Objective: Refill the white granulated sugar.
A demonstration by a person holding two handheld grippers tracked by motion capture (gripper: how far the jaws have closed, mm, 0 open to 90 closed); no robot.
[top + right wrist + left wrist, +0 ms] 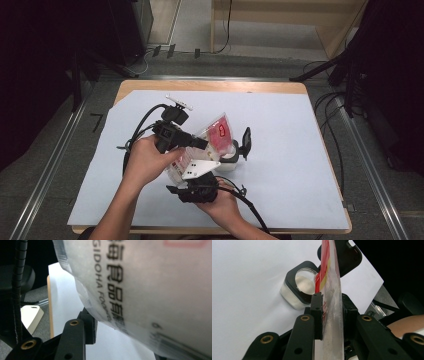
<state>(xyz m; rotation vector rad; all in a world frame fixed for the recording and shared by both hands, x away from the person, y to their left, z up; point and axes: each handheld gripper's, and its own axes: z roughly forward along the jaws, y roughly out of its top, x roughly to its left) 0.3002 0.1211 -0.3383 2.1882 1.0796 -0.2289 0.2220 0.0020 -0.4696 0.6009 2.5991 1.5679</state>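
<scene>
While tilted, pouch point(332, 290) above powder-filled open jar point(298, 288)

The left hand-held gripper point(332, 315) has its two black jaws pressed on the edge of a clear plastic pouch with red and yellow print point(331, 290), which stands upright between them. Just behind the pouch, a square clear jar of white powder with a black rim point(298, 288) sits open on the white-covered desk point(244, 290), its black flip lid point(347, 255) raised behind it.
</scene>
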